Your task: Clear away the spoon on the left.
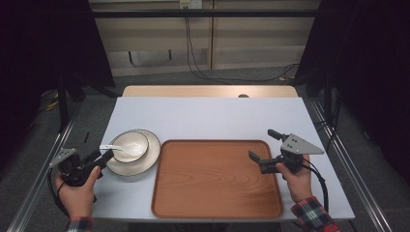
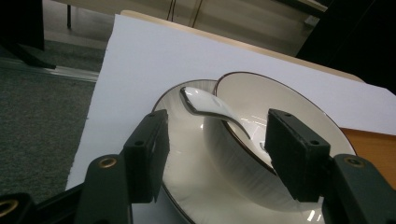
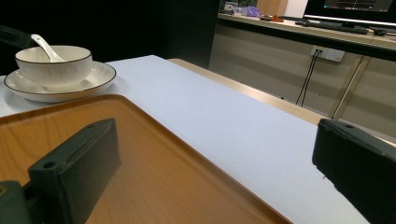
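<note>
The left tongs (image 1: 107, 155) sit at the near-left rim of the plate (image 1: 150, 159), jaws spread with nothing pinched. The spoon (image 2: 210, 108) lies ahead of these jaws and between their lines: its handle end points back toward the tongs, and its lower end rests inside the bowl (image 2: 261, 102). The handle leans on the bowl's rim, which leaves it raised and easy to reach. The bowl stands on the plate, so the set can be handled as one stack.

The tray (image 1: 217, 179) lies between the two tongs, just right of the plate, apparently the destination for the stack.

The right tongs (image 1: 261, 151) hover over the tray's right edge, jaws spread wide and empty. They point across the tray toward the bowl, judged to be waiting clear of the left hand (image 1: 77, 195).
</note>
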Demonstrator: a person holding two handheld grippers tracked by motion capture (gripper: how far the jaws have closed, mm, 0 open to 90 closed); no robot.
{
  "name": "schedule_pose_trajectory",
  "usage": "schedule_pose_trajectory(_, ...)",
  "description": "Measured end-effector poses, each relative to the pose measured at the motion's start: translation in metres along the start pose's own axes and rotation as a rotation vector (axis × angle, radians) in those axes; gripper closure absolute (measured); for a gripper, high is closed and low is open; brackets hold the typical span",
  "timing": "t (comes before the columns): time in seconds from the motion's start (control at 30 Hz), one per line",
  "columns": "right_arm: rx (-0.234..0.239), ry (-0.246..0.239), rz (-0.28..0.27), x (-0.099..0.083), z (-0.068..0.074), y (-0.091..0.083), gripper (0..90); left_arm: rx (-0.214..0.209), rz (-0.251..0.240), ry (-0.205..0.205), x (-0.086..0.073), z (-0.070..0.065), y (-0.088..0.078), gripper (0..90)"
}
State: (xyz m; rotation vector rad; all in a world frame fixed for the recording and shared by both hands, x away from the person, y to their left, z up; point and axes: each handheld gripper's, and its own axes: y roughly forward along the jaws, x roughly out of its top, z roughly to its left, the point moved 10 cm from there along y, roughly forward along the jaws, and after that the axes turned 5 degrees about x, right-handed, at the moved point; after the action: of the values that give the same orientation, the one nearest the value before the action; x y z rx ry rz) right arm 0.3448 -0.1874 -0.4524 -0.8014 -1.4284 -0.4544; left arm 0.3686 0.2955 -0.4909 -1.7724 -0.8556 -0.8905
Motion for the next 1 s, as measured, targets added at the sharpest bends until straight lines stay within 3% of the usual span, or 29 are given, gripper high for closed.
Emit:
schedule_pose_trajectory(0.1,-0.001,-0.035,0.011,0.000,0.002,-0.003,0.3,-0.004,0.000,-0.006,0.001,-0.002,0.005,40.0)
schedule_pose_trajectory(0.4,-0.011,-0.043,0.009,0.000,0.006,-0.012,0.3,0.018,-0.013,-0.036,0.005,-0.003,0.018,43.9)
schedule_pose_trajectory(0.63,-0.036,-0.028,0.006,-0.002,0.002,-0.023,0.4,0.020,-0.049,-0.046,0.010,-0.007,0.014,61.6)
schedule_pose_trajectory(1.0,-0.042,-0.031,0.016,-0.005,0.001,-0.027,0.3,-0.062,-0.090,-0.069,0.023,-0.023,0.012,79.0)
